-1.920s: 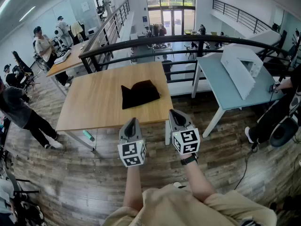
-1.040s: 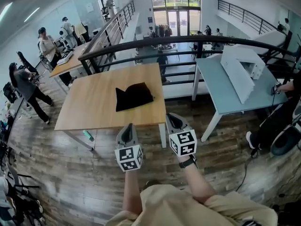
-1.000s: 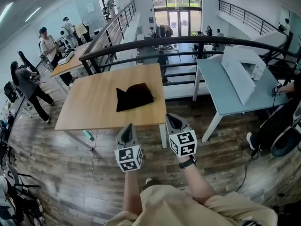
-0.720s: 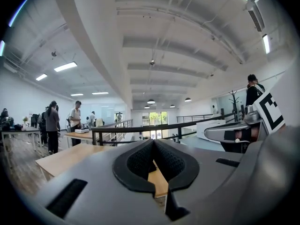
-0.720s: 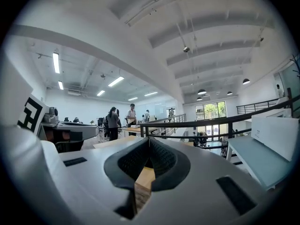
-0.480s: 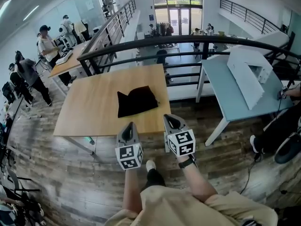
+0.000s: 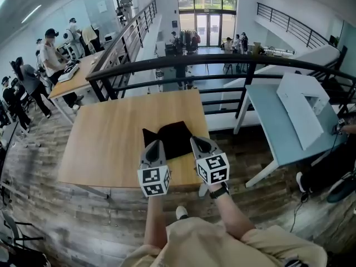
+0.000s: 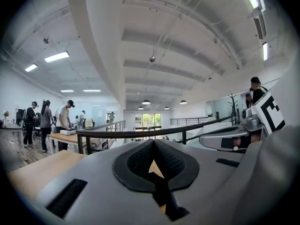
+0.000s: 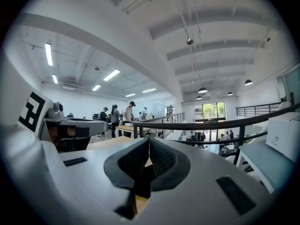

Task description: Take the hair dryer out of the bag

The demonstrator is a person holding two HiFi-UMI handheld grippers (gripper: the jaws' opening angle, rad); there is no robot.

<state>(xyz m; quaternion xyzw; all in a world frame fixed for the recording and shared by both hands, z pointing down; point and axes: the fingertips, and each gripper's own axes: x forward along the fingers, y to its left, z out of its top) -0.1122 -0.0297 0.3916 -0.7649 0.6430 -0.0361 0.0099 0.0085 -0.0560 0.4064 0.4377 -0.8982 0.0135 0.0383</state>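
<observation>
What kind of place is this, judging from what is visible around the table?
Probably an open-plan workshop or office on an upper level: a black railing overlooks a lower floor with glass doors, and people stand at a desk on the left.

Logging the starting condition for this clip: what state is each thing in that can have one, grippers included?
Left gripper: shut, nothing between its jaws.
Right gripper: shut, nothing between its jaws.
Black bag: lying slumped on the wooden table, gripped by neither gripper; whether its mouth is open cannot be told.
Hair dryer: not in sight.
</observation>
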